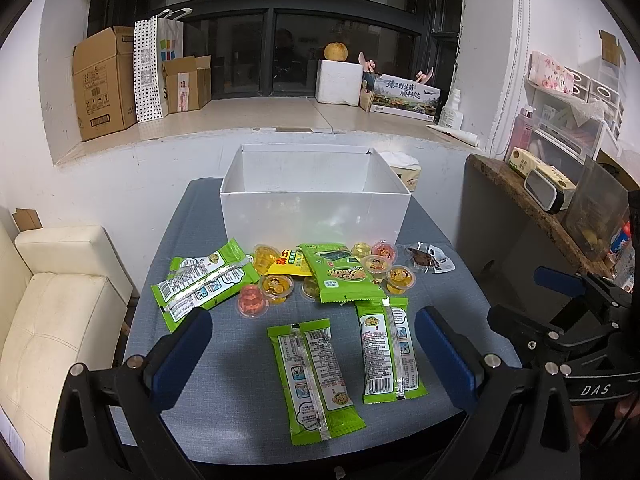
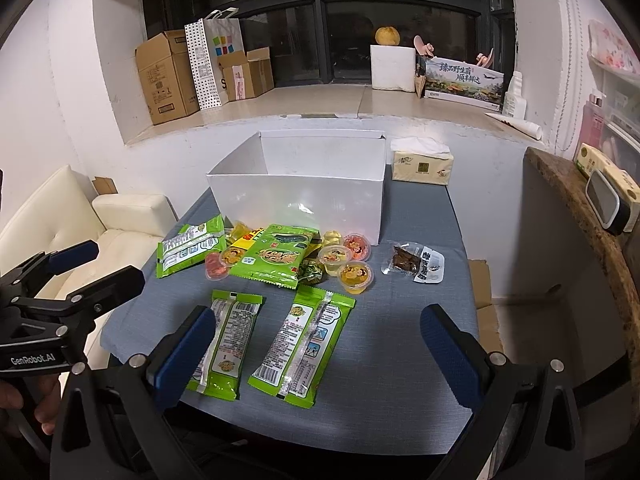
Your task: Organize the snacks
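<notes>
— Where are your tools?
— Left tool (image 1: pixel 314 354) and right tool (image 2: pixel 318 354) both spread wide, holding nothing.
— The packets?
— Two green packets (image 1: pixel 316 380) (image 1: pixel 390 350) by the table's (image 1: pixel 240 412) near edge, long axes toward the white box (image 1: pixel 314 210).

The box (image 1: pixel 316 216) floor is hidden behind its near wall. The yellow packet (image 1: pixel 286 266) lies mostly under a green pack (image 1: pixel 340 276). Pack print is too small to read. The worktop (image 2: pixel 380 360) near edge is perhaps masked by the hand-held gripper (image 2: pixel 318 356).
</notes>
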Demonstrator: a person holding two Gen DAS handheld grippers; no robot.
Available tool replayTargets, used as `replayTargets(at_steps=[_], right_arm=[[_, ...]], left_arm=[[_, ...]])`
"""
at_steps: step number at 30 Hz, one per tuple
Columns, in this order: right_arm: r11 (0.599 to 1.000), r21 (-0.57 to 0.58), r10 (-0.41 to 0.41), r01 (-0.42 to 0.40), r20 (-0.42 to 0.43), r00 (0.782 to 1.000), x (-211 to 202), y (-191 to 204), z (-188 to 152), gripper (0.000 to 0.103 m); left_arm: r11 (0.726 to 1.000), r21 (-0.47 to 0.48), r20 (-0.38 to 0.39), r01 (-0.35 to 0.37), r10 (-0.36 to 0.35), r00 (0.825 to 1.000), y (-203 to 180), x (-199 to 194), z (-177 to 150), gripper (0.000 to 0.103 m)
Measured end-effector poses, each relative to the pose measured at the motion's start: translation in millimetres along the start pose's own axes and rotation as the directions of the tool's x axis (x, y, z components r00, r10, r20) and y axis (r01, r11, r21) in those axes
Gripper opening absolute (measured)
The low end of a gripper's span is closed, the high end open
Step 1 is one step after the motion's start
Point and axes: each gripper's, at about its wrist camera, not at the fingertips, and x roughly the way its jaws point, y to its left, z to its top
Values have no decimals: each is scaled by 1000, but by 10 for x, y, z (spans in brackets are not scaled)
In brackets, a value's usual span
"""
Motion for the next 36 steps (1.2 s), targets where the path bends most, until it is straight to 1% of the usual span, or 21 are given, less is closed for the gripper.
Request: replayTargets(at_steps=[36], right_arm=[[1000, -2, 13, -13, -4, 1000, -6, 16, 1, 103]], left_arm=[[1000, -2, -8, 2, -2, 1000, 14, 22, -22, 103]])
